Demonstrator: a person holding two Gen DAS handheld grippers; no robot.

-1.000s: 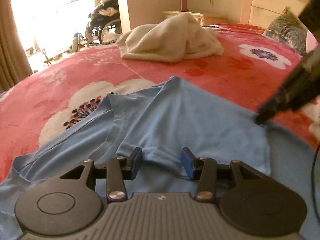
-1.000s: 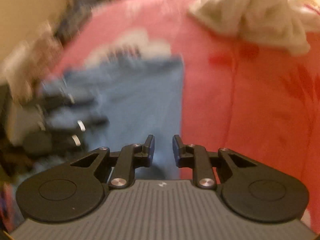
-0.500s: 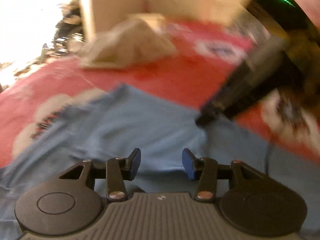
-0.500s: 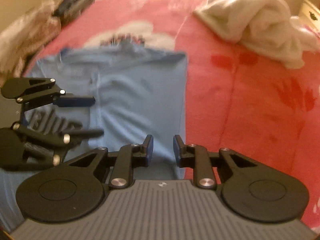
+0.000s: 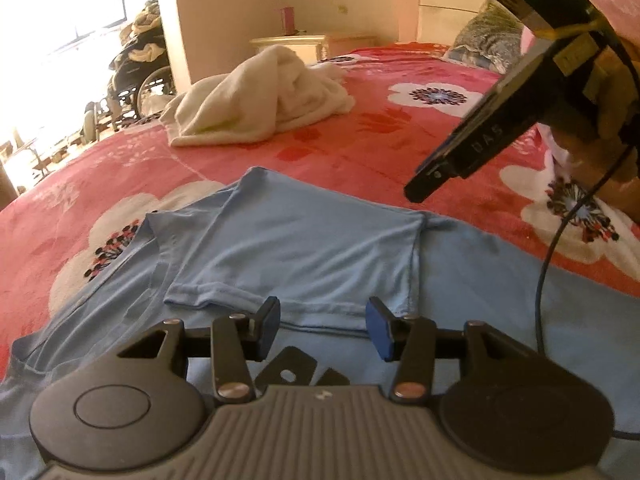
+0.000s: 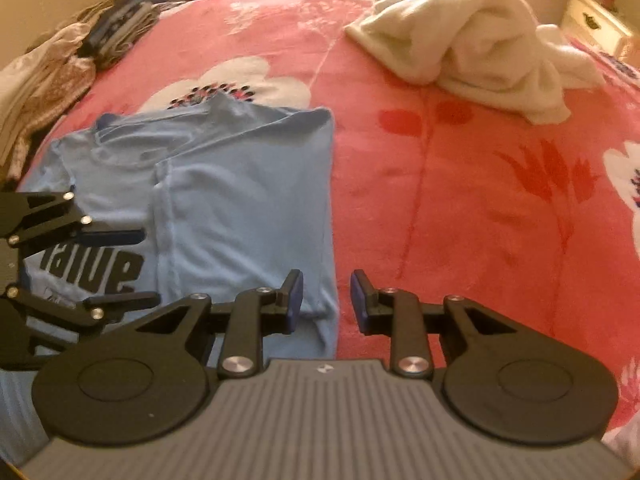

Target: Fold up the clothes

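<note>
A light blue T-shirt (image 5: pixel 304 248) lies flat on the red floral bedspread (image 5: pixel 360 140), one side folded inward over its front. My left gripper (image 5: pixel 322 326) hovers over the folded panel's near hem, open, nothing between its blue pads. In the right wrist view the shirt (image 6: pixel 240 184) shows black lettering, and the left gripper (image 6: pixel 146 268) stands open at the left edge. My right gripper (image 6: pixel 325 300) hangs over the shirt's folded right edge with its jaws opening and nothing between them. From the left wrist view the right gripper (image 5: pixel 418 192) is lifted clear of the cloth.
A crumpled white towel (image 5: pixel 260 96) lies farther up the bed. A heap of other clothes (image 6: pixel 60 64) sits at the bed's far left corner. A pillow (image 5: pixel 488 36) and nightstand (image 5: pixel 312 44) are at the head end. A black cable (image 5: pixel 560 240) trails over the shirt.
The right gripper's tip has lifted off the shirt's folded corner, and its jaws have widened. Both grippers have drawn back and up a little from the shirt. The fold stays in place.
</note>
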